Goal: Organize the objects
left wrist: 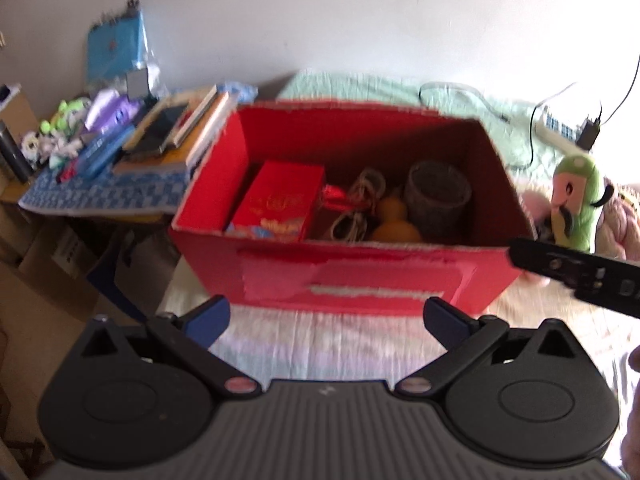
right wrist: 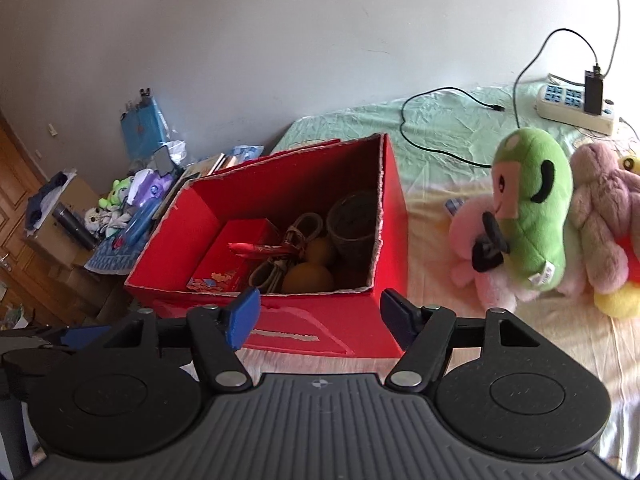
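Observation:
An open red cardboard box stands on the bed. Inside lie a smaller red box, coiled cords, a yellow gourd and a grey woven cup. A green plush leans on pink plush toys to the box's right. My left gripper is open and empty in front of the box. My right gripper is open and empty at the box's near wall; its arm shows in the left wrist view.
A side table left of the box carries stacked books, a blue bag and small toys. A power strip and black cables lie on the green sheet behind. A wooden door is at far left.

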The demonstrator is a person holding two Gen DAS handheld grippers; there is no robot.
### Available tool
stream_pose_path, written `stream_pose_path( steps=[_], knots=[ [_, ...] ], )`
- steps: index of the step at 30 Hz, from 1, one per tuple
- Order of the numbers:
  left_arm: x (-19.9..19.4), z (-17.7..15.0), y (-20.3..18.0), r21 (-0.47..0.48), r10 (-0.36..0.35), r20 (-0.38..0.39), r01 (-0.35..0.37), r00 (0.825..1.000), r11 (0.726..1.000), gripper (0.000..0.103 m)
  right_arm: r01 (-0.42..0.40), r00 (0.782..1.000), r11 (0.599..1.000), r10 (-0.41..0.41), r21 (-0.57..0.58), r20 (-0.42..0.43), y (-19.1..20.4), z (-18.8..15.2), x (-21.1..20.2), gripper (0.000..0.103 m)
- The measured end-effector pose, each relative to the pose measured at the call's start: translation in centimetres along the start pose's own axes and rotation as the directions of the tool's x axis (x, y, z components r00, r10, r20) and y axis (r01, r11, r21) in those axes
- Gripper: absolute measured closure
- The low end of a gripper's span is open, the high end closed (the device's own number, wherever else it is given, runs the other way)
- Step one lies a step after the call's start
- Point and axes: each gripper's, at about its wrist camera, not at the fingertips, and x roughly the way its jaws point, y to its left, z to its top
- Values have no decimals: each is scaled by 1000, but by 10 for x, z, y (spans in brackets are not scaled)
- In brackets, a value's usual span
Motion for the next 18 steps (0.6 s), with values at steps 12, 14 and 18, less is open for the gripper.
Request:
stream_pose_path(
  steps=[12, 14, 18],
  knots=[
    [-5, 37, 6, 96, 51, 67, -57, 996, 994, 0, 83, 996, 994, -86, 64, 36, 25, 5, 2, 42],
    [-2, 43, 9, 101, 36, 62, -42, 997, 994, 0, 98, 994, 992, -102, 80, 49, 28, 4, 4, 42],
    [5, 51, 12, 126, 39, 63, -47, 997, 991, 0, 126, 990, 987, -132, 96, 56, 35, 2, 10, 42]
  ],
)
